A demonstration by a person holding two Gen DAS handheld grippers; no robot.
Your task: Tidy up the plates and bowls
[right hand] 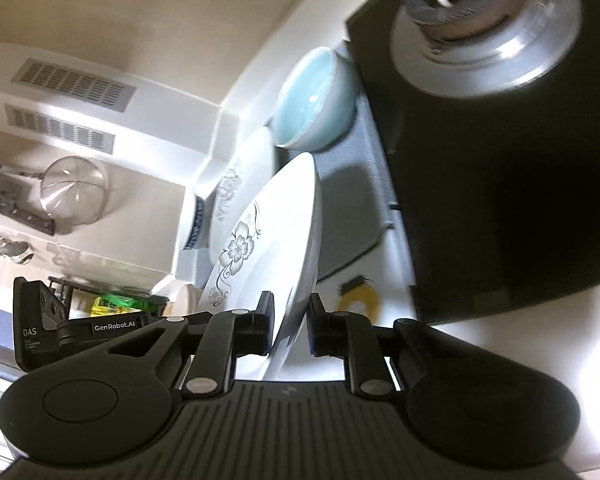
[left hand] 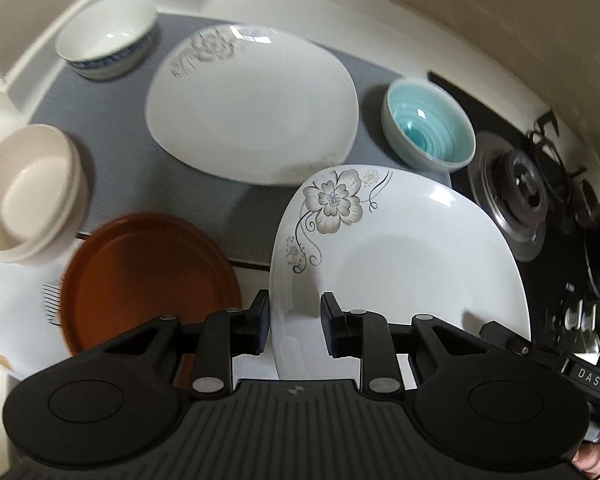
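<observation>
We hold the flowered plate (left hand: 400, 248) between both tools, left tool (left hand: 294, 326) and right tool (right hand: 290, 326) each clamped on its rim, above the grey mat (left hand: 140, 176). The second plate (left hand: 252, 108), brown plate (left hand: 148, 280) and bowls remain unstacked.

White plate (left hand: 400, 256), grey flower; seemingly teal-ringed bowl (left hand: 430, 126).

We identify a home kitchen, gas burner (left hand: 520, 188) set in a black hob (left hand: 488, 92), white counter (left hand: 16, 300) with grey mat (left hand: 132, 152), hanging strainer (right hand: 74, 190) and knife (right hand: 34, 216) on wall, vent grilles (right hand: 74, 80).
</observation>
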